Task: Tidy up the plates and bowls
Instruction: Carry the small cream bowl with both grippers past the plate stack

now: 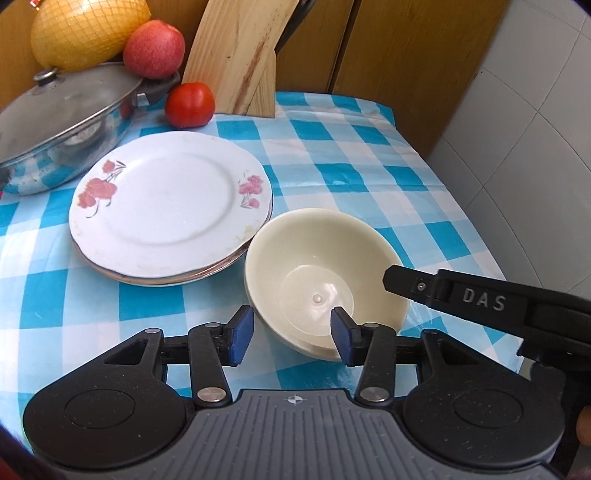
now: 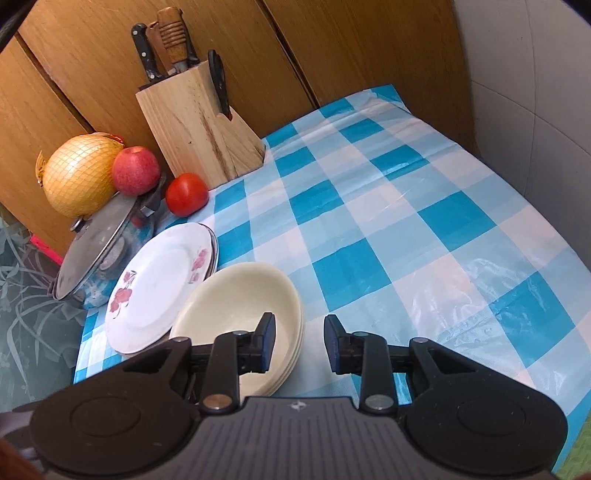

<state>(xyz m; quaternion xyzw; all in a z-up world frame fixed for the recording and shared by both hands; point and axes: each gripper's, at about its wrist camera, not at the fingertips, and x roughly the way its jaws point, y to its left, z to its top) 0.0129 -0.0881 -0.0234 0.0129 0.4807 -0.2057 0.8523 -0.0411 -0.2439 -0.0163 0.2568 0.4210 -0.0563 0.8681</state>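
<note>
The left gripper (image 1: 291, 334) hangs low over the table (image 2: 406, 229) with its fingers (image 1: 242, 334) parted. The near rim of the cream bowls (image 1: 317, 254) passes between them, and neither blue pad presses on it. The bowls sit nested in a small stack, just ahead of these fingers and a little to their right.

The right gripper (image 2: 299, 341) also has its fingers (image 2: 267, 341) apart. Its left finger sits over the inside of the cream bowls (image 2: 236, 295), the right finger stands outside over the checked cloth, and the stack's far rim lies in the gap between them; the pads do not pinch it. In the left wrist view one black finger of this gripper reaches over the bowls' right edge.

Beyond the left fingers and to their left, touching the bowls' rim, lies a stack of flowered plates (image 1: 170, 206). Farther out on that side stand a lidded steel pan (image 1: 62, 125), a tomato (image 1: 189, 104), an apple (image 1: 154, 49) and a netted yellow fruit (image 1: 85, 29). A wooden knife block (image 2: 199, 125) stands at the back against wooden panels.
</note>
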